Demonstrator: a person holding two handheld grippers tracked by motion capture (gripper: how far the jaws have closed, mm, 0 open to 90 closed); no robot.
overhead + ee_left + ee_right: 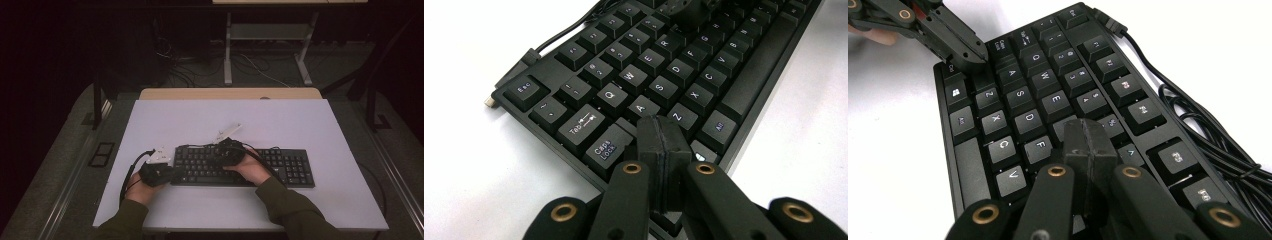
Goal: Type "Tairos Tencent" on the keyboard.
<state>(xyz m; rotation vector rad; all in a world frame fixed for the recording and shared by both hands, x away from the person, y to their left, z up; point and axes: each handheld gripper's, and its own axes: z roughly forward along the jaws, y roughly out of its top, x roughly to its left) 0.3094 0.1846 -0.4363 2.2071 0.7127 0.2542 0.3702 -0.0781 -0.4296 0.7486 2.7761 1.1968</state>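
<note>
The table (165, 120) had a pale top, and a black keyboard (290, 167) lay across its near half, a bit right of centre, long side along the near edge. Its cable (1198, 145) ran off the far left corner and coiled beside the back edge. A small white strip (227, 131) lay on the table just beyond the keyboard, tilted.

Left hand (142, 192) came in at the near left, holding the left gripper (663, 142) at the keyboard's left end. Its jaws were pressed together, nothing between them, tips down over the key row by Caps Lock and A.

Right hand (252, 170) rested over the keyboard's middle, holding the right gripper (1089, 142). Jaws also pressed together and empty, tips over the keys around F and the number row; contact with a key couldn't be told. Sleeves were dark green.
</note>
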